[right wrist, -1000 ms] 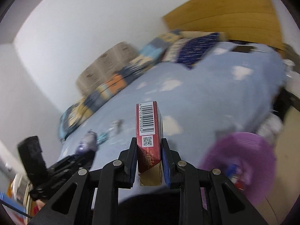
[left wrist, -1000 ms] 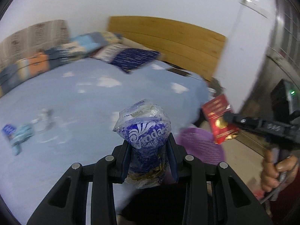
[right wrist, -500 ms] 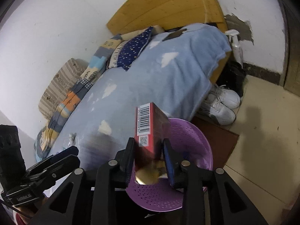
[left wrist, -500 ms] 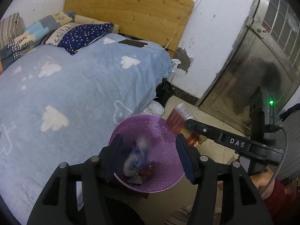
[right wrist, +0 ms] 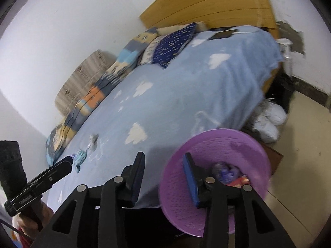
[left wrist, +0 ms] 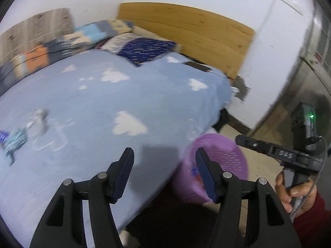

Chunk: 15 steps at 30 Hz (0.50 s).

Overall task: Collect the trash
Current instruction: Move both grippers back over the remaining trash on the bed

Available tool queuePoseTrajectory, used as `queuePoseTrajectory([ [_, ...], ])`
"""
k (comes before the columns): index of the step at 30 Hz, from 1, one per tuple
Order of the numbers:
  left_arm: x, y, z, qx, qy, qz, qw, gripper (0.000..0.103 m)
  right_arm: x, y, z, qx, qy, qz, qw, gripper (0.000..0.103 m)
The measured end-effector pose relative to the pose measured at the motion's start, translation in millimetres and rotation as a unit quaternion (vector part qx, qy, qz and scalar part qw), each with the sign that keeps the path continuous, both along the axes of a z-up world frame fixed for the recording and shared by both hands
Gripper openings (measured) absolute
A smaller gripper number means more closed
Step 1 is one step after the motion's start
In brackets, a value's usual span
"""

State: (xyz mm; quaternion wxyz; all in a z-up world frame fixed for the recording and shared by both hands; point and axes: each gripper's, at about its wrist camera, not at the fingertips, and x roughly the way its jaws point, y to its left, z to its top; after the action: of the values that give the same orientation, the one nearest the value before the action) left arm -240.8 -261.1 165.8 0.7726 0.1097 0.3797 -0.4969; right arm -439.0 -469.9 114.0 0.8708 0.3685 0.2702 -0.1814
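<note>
Grippers: left gripper (left wrist: 164, 158) and right gripper (right wrist: 163, 164) both spread, empty.
Basket: purple basket (right wrist: 238, 144) at bed's (right wrist: 186, 86) foot edge, holding wrappers (right wrist: 227, 172).

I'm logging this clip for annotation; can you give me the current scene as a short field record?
left gripper: open, holding nothing, over the bed edge
right gripper: open, holding nothing, over the basket rim
basket: purple, perforated, on the floor beside the bed
basket contents: blue wrapper and red box
bed: blue cover with white clouds
left on the bed: small items near the far edge, too blurred to name
shoes: white, on the floor by the bed
</note>
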Motion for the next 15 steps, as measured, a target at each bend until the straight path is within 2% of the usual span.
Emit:
queuePoseTrajectory([
  [7,63.5,81.1,-11.8,0.01,0.004,0.1,0.9949,0.061,82.6,46.8,16.2,-0.023,0.009,0.1,0.995,0.041],
  [10,94.8,122.8,-15.3,0.009,0.005,0.154,0.988,0.061,124.8,71.9,22.6,-0.037,0.02,0.145,0.989,0.041],
  [15,148.5,184.4,-21.1,0.008,0.003,0.242,0.9703,0.061,206.7,113.0,22.1,-0.039,0.047,0.215,0.975,0.041],
])
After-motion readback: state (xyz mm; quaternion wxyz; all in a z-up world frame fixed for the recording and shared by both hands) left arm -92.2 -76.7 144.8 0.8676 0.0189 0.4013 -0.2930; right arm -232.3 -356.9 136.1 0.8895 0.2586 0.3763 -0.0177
